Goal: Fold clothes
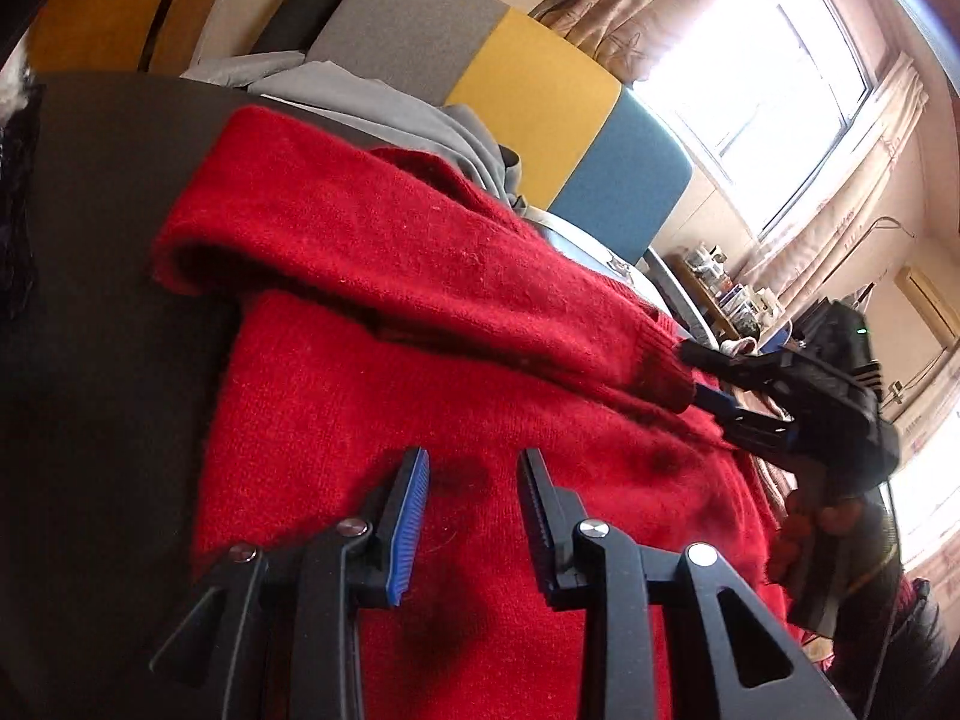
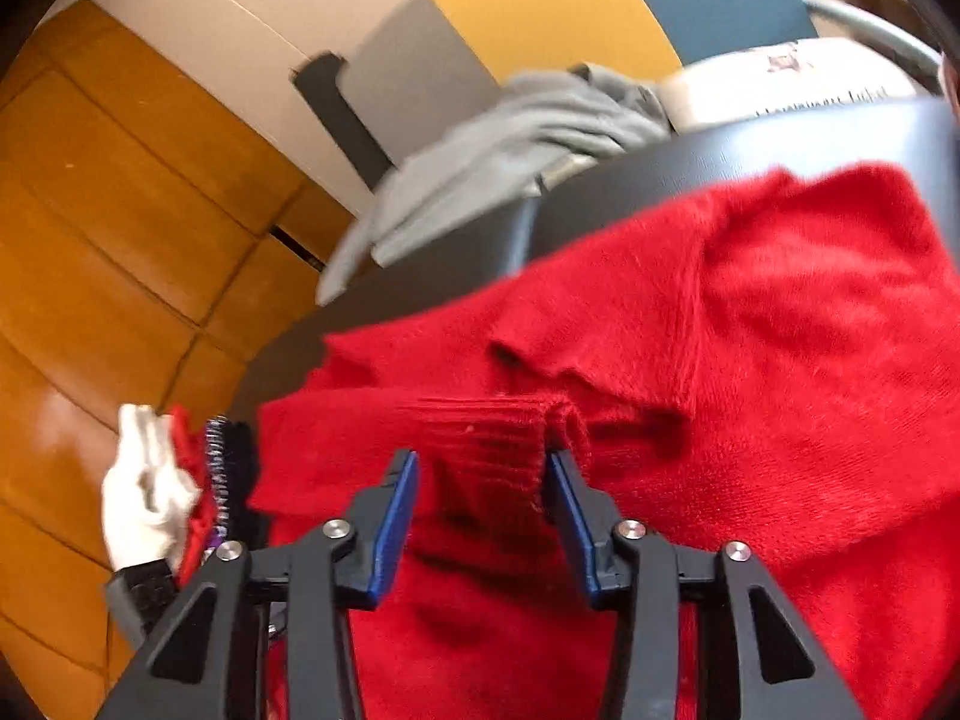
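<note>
One red fuzzy knit sweater [image 1: 372,276], spread on the dark desk [image 1: 108,252], one sleeve folded across the body. Right tongs [image 2: 483,474] clamp its ribbed cuff [image 2: 480,450]. Left tongs [image 1: 474,474] parted, empty, above the knit. One grey garment [image 2: 504,138] behind.

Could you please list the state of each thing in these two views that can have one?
Red sweater: lying on the dark surface, one sleeve folded across the body.
Sleeve cuff: ribbed, between the right gripper's pads.
Right gripper: shut on the cuff.
Left gripper: open, nothing between its pads, over the sweater.
Grey garment: crumpled, unfolded, behind the sweater.
</note>
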A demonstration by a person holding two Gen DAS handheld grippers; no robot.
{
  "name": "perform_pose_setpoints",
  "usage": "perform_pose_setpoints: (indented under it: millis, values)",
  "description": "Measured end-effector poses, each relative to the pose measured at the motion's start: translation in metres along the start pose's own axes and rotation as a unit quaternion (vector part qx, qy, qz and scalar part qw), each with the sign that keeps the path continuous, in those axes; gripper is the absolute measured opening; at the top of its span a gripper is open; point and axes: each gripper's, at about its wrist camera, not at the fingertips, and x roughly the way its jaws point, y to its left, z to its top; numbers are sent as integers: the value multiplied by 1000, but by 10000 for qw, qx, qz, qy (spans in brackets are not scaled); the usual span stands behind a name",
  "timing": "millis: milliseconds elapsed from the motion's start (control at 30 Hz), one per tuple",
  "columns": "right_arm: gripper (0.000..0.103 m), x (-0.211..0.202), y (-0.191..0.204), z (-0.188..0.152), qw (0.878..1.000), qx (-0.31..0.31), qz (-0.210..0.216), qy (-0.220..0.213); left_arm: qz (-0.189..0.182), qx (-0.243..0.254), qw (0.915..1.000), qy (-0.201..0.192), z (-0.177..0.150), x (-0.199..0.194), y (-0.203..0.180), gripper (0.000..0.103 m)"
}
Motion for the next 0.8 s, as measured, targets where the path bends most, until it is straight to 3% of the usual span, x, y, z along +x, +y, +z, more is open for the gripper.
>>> perform_pose_setpoints:
  millis: [67, 100, 300, 400, 533, 600, 700, 800]
  values:
    - [10, 7, 0, 4, 10000, 48, 7, 75, -85, -76, 9999, -3, 1, -1, 4, 30]
    - [4, 11, 0, 6, 9999, 68, 15, 112, -130, -114, 9998, 6, 1, 0, 5, 30]
    - [4, -3, 26, 26, 9991, -213, 380, 18, -224, -323, 9991, 162, 11, 0, 7, 31]
    - [4, -31, 60, 48, 9951, -623, 695, -329, -453, -786, 9957, 182, 27, 3, 18, 32]
    - [4, -92, 104, 79, 9818, -1221, 1026, -1027, -491, -1009, 9937, 17, 41, 0, 26, 33]
    - [4, -117, 105, 81, 9776, -1376, 938, -1286, -507, -995, 9937, -12, 42, -1, 28, 33]
    - [4, -137, 73, 72, 9799, -1307, 278, -1479, -578, -1077, 9925, 49, 38, 3, 31, 34]
    - [4, -123, 17, 60, 9867, -842, -581, -1265, -586, -1131, 9918, 89, 37, 8, 33, 34]
